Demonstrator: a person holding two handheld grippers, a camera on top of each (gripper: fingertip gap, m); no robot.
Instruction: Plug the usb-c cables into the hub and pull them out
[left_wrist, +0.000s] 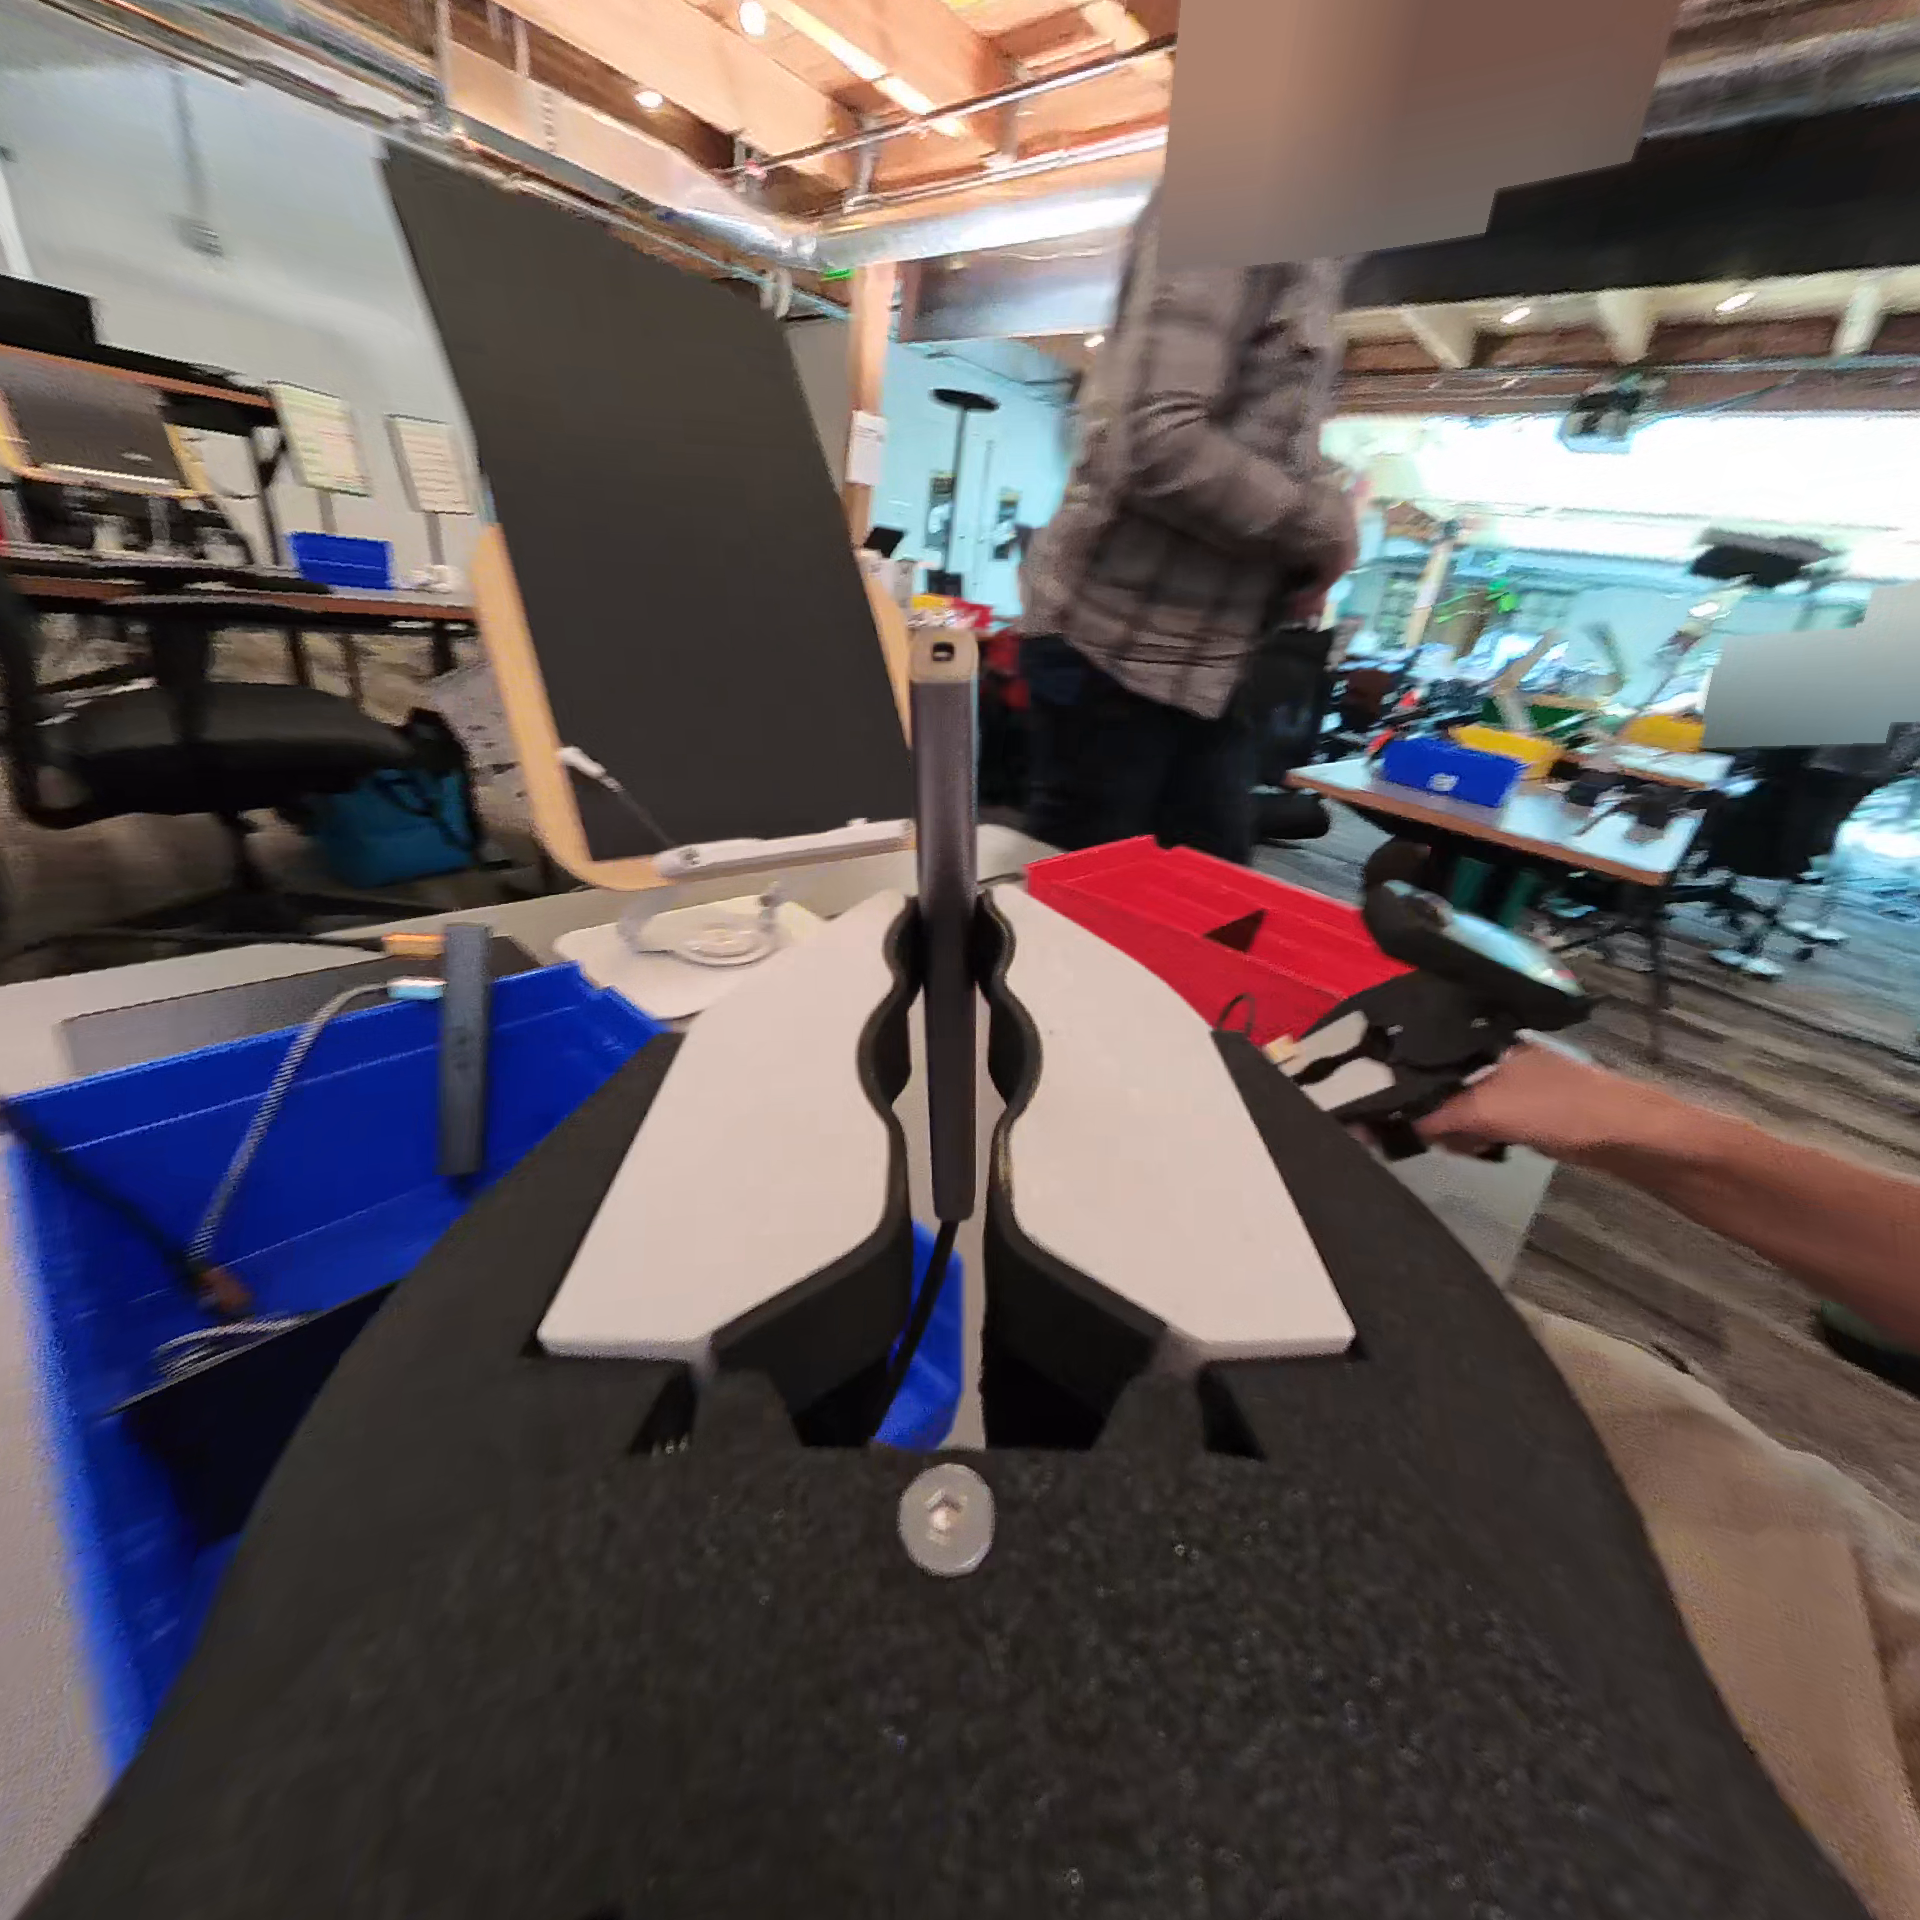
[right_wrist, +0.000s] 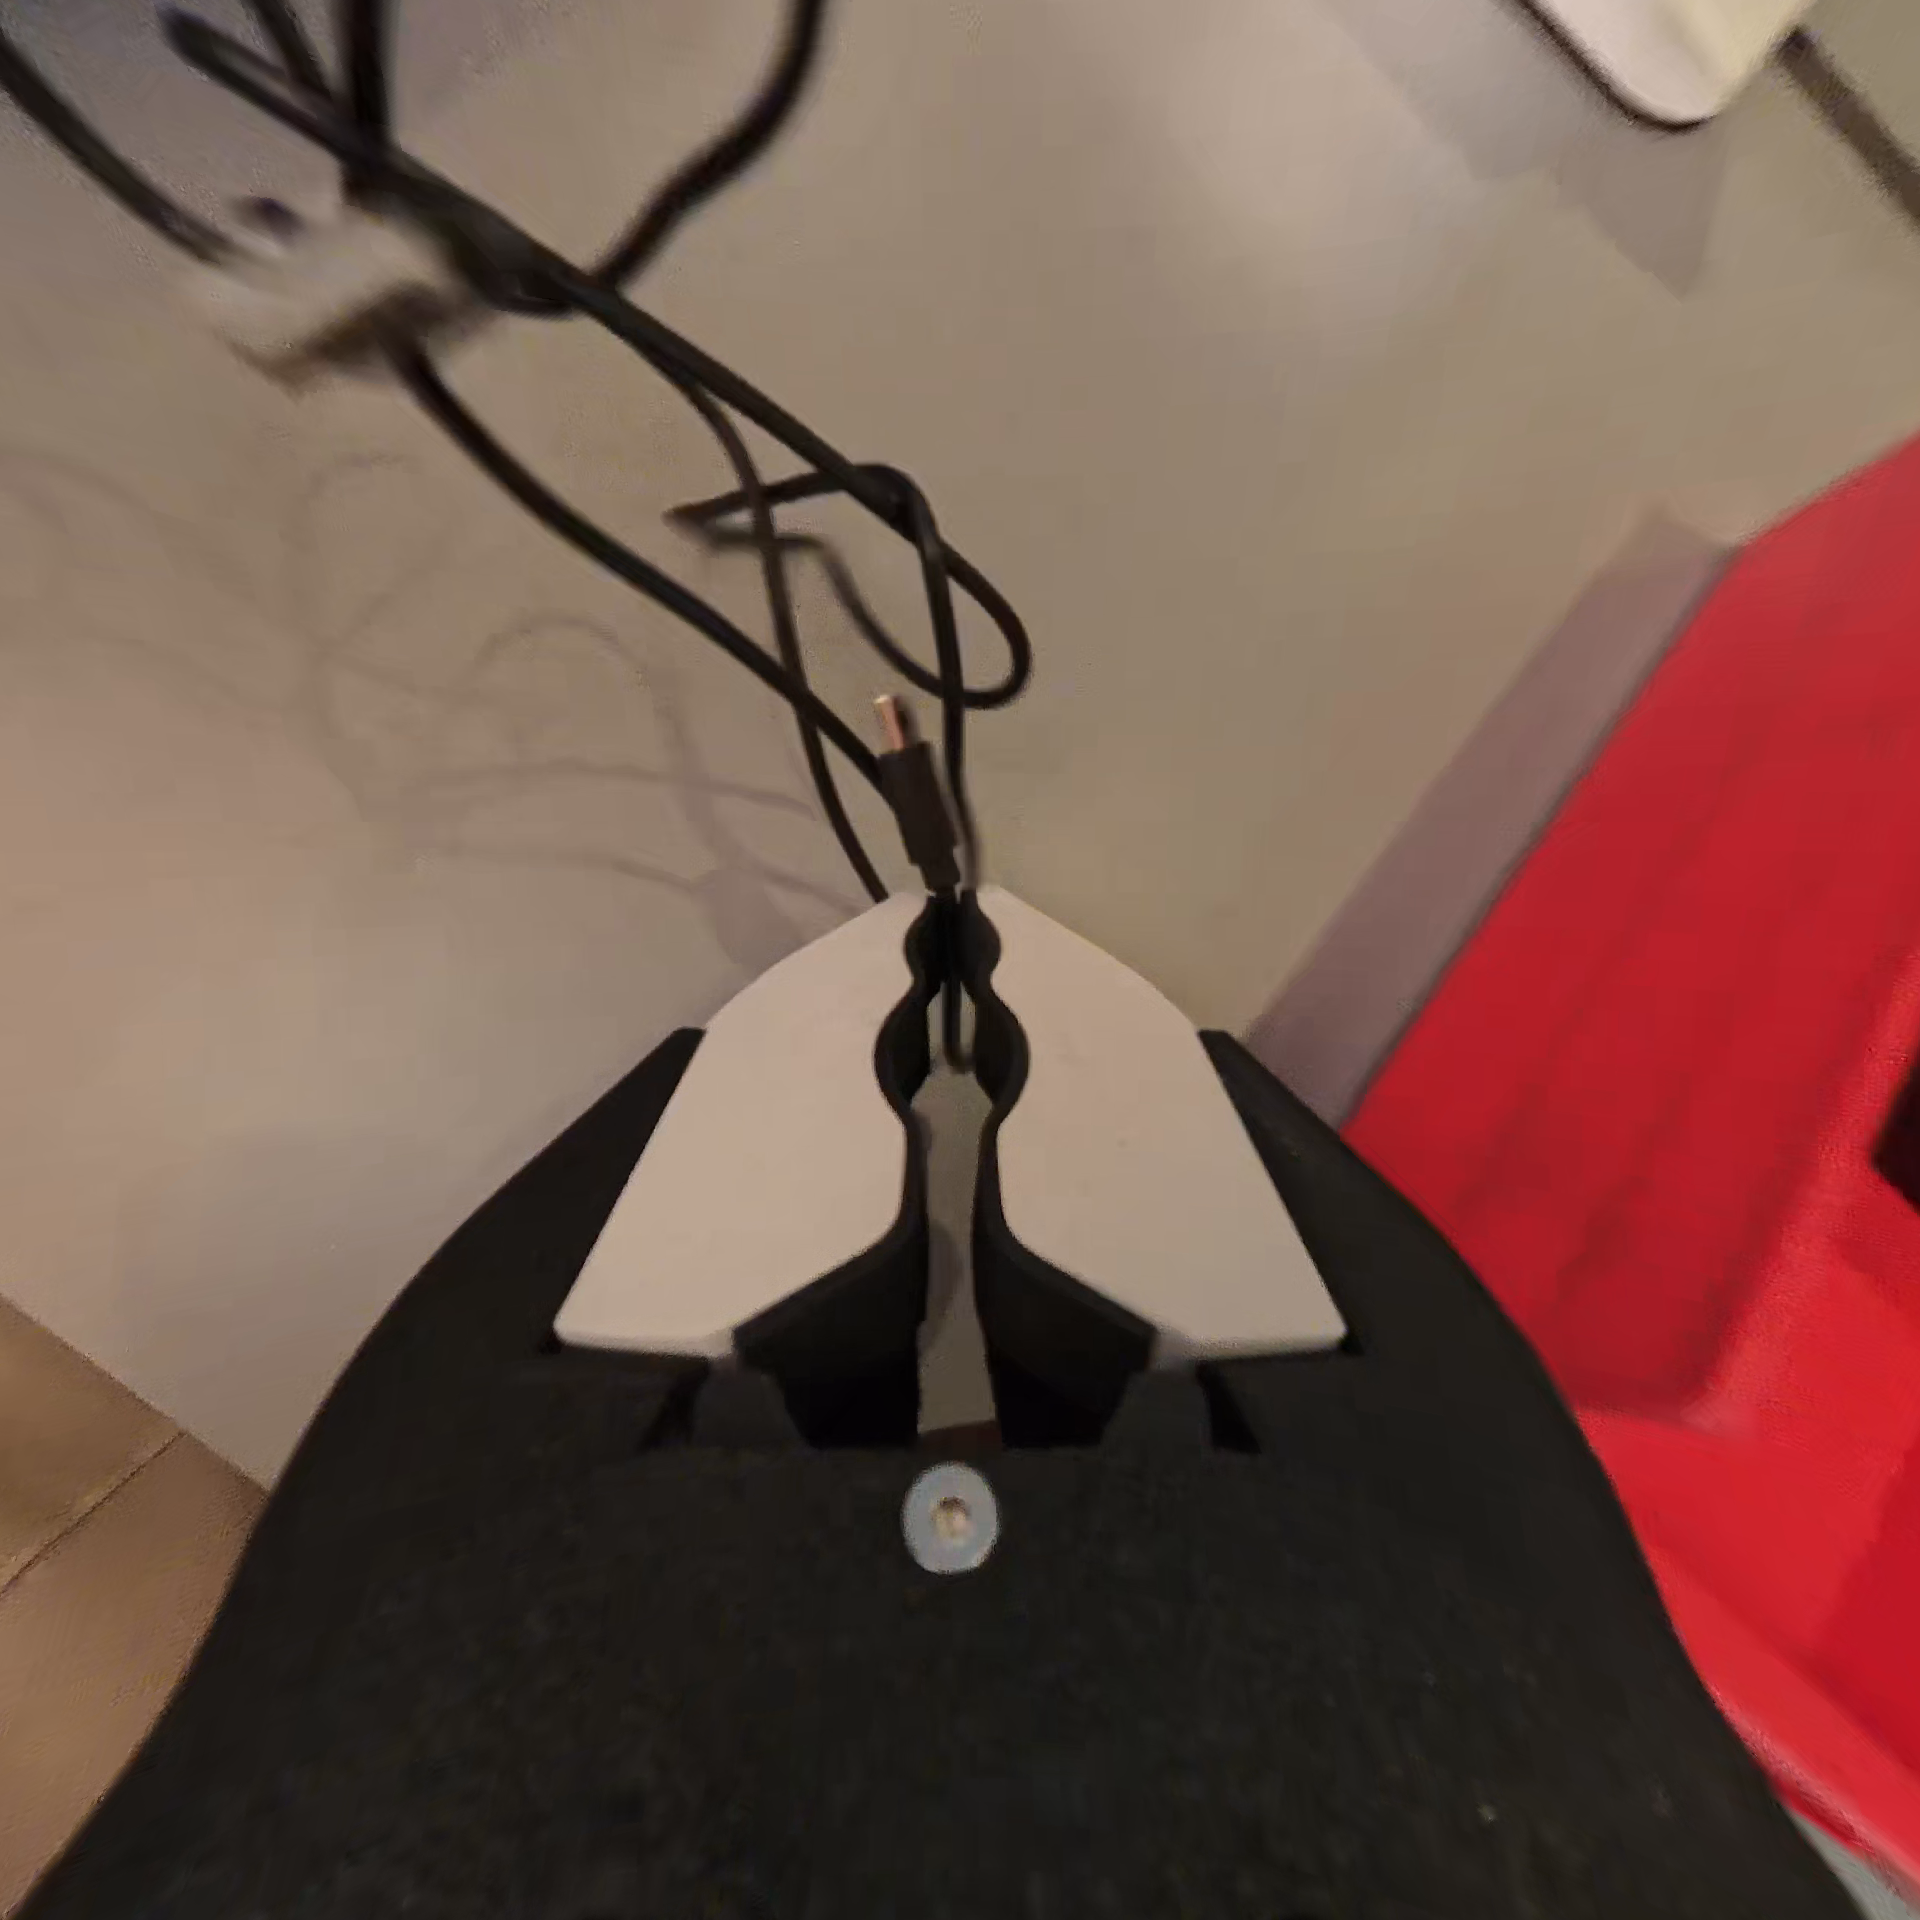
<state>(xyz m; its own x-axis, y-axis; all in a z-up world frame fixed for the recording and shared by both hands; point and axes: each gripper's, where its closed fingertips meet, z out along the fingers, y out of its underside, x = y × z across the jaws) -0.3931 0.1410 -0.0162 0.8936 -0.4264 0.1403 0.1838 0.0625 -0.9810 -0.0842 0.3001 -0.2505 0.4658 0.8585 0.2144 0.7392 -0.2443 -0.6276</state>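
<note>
We've got the hub (left_wrist: 943, 935) clamped upright in our left gripper (left_wrist: 948, 940), right gripper (right_wrist: 945, 914) pinching the usb-c cable (right_wrist: 914, 800) just behind its plug. That tangled slack could snag and yank our aim off the port.

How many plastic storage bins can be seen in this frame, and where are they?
2. A blue bin sits on the table left of the left gripper, holding cables. A red bin sits ahead to its right, and beside the right gripper. Small blue bins on distant tables aren't counted.
</note>
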